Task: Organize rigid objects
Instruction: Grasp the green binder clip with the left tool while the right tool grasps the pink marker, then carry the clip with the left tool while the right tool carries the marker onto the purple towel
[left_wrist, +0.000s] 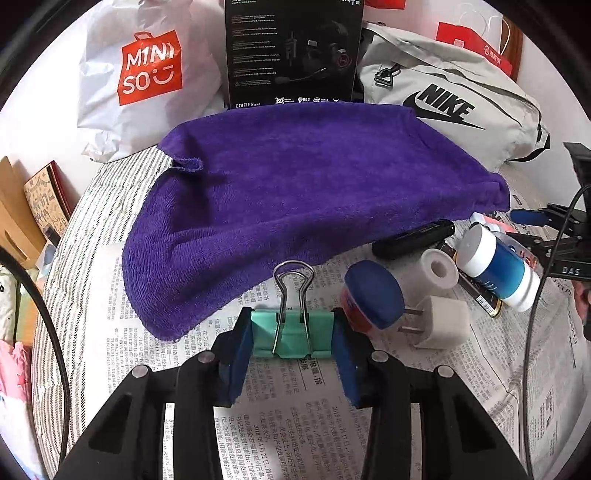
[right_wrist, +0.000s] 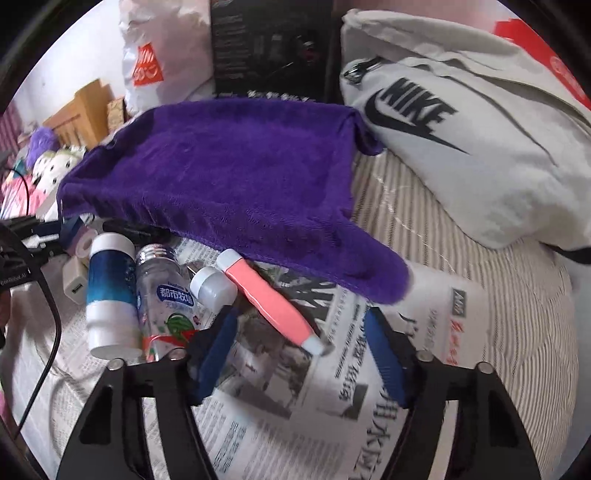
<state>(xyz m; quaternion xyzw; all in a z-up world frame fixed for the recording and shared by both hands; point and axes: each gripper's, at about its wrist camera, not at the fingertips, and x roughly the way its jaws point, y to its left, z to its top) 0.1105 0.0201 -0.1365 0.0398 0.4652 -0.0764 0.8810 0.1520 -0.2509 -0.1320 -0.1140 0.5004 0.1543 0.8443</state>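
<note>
Reading left wrist view first: left gripper (left_wrist: 291, 338) has its blue pads closed on a green binder clip (left_wrist: 291, 334), one pad on each end of the clip body, so the clip's long axis runs left-right across the jaws; its wire handle stands up and points away from the camera toward the purple towel (left_wrist: 295, 192). Clip looks lifted just above the newspaper (left_wrist: 280, 406), though I can't tell if it touches. Progress, as a judgement: early to middle, one item in hand, no sorted group visible, and the towel looks like the probable drop spot but carries nothing yet. Loose pile sits to the right: blue-capped jar (left_wrist: 373, 295) just beside the right pad, white plug adapter (left_wrist: 439, 321) with prongs pointing left, tape roll (left_wrist: 439, 269), blue-and-white bottle (left_wrist: 498, 269) lying tilted, black stick (left_wrist: 413, 238) at the towel edge. Right wrist view: right gripper (right_wrist: 303, 354) stands wide open, holding nothing, fingers straddling the lower tip of a pink-and-white tool (right_wrist: 269, 299); that tool lies diagonal, long axis from upper left to lower right, white tip toward the gripper. Left of it: clear bottle (right_wrist: 162, 295), small white cap (right_wrist: 212, 288), same blue-and-white bottle (right_wrist: 109, 291) lying near upright in frame. Everything there remains unsorted; frame is slightly blurred.
</note>
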